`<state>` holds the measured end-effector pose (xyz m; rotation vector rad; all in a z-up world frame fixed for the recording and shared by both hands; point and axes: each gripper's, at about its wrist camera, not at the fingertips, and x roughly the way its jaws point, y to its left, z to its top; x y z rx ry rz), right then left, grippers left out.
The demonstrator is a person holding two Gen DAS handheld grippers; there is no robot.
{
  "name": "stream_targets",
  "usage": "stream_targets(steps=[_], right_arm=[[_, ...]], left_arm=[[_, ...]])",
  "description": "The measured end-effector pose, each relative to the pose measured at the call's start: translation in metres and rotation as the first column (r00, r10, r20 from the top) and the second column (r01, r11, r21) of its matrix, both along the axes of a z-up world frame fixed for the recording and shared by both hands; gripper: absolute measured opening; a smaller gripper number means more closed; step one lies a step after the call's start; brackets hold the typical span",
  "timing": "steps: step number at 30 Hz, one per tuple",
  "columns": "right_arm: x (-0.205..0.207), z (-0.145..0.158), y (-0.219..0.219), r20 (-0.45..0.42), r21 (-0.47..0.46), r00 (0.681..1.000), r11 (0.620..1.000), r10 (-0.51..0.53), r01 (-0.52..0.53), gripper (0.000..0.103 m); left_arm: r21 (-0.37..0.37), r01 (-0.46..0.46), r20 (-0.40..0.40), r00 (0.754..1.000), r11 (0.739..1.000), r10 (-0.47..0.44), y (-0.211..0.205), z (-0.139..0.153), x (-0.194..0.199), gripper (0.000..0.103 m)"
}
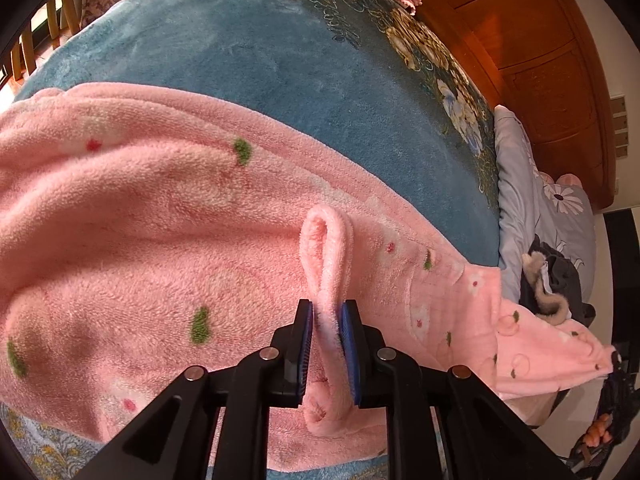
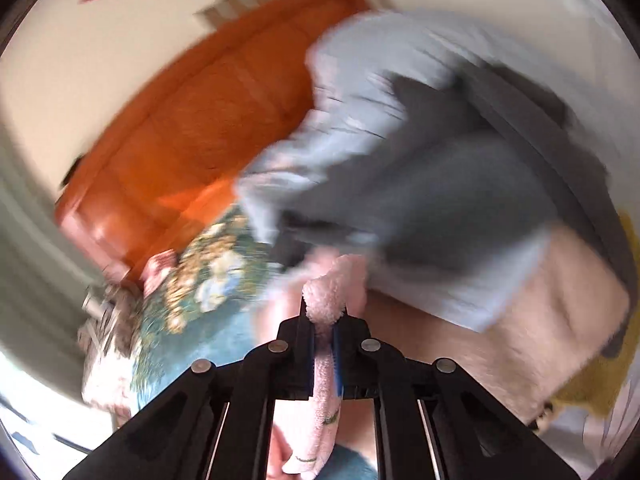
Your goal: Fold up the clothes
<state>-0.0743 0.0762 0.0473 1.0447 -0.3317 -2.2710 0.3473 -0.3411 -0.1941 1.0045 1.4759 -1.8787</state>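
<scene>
Both grippers, left [image 1: 328,312] and right [image 2: 323,316], apparently pinching pink fleece garment [image 1: 132,220].

You see a pink fleece garment [image 1: 140,220] dotted with small green and red marks and white flowers, spread rumpled across the teal blanket. One edge stands pinched up in a narrow loop; in the right wrist view another fold [image 2: 326,360] is lifted.

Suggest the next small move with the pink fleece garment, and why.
Probably lift both ends together and carry them across to make the fold. The left hand-held gripper is shut on a pinched loop of the pink fleece garment, which lies spread on the teal blanket; the right hand-held gripper is also shut on pink fleece.
</scene>
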Motion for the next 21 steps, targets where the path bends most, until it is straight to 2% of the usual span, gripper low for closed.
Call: stream_targets(steps=[2, 3, 6, 7, 9, 12, 14, 15, 17, 19, 21], right_arm=[[0.03, 0.027, -0.038, -0.107, 0.006, 0.986, 0.992, 0.127, -0.127, 0.007], [0.046, 0.036, -0.058, -0.15, 0.011, 0.969, 0.981, 0.195, -0.196, 0.007], [0.1, 0.033, -0.121, -0.2, 0.004, 0.896, 0.914, 0.397, -0.405, 0.007], [0.118, 0.021, -0.149, -0.209, 0.015, 0.86, 0.881, 0.466, -0.474, 0.007], [0.16, -0.014, -0.19, -0.165, 0.054, 0.787, 0.802, 0.595, -0.595, 0.007], [0.222, -0.096, -0.237, -0.017, 0.16, 0.662, 0.655, 0.749, -0.738, 0.007], [0.255, -0.147, -0.248, 0.068, 0.246, 0.612, 0.582, 0.788, -0.775, 0.007], [0.266, -0.169, -0.25, 0.105, 0.267, 0.598, 0.557, 0.795, -0.787, 0.007], [0.277, -0.195, -0.248, 0.154, 0.277, 0.586, 0.534, 0.796, -0.799, 0.007], [0.283, -0.203, -0.245, 0.174, 0.272, 0.593, 0.54, 0.786, -0.797, 0.007], [0.277, -0.199, -0.241, 0.164, 0.253, 0.61, 0.564, 0.775, -0.786, 0.007]], left_arm=[[-0.011, -0.012, -0.012, 1.0, 1.0, 0.012, -0.002, 0.005, 0.004, 0.019], [-0.017, -0.018, -0.018, 1.0, 1.0, 0.017, -0.002, 0.007, 0.006, 0.019], [-0.018, -0.034, -0.059, 0.998, 0.999, 0.033, -0.004, 0.013, 0.011, 0.019], [-0.011, -0.035, -0.077, 0.996, 0.999, 0.034, -0.004, 0.013, 0.013, 0.019], [0.009, -0.033, -0.108, 0.994, 0.999, 0.033, -0.003, 0.011, 0.016, 0.019], [0.057, -0.022, -0.145, 0.989, 0.998, 0.03, 0.002, 0.004, 0.019, 0.021], [0.09, -0.006, -0.163, 0.986, 0.996, 0.021, 0.005, -0.001, 0.017, 0.022], [0.094, 0.003, -0.166, 0.986, 0.996, 0.013, 0.007, -0.002, 0.017, 0.022], [0.091, 0.026, -0.165, 0.986, 0.995, -0.011, 0.009, 0.0, 0.013, 0.023], [0.099, 0.042, -0.182, 0.983, 0.994, -0.024, 0.01, 0.007, 0.01, 0.024], [0.09, 0.061, -0.213, 0.976, 0.994, -0.041, 0.01, 0.021, 0.005, 0.025]])
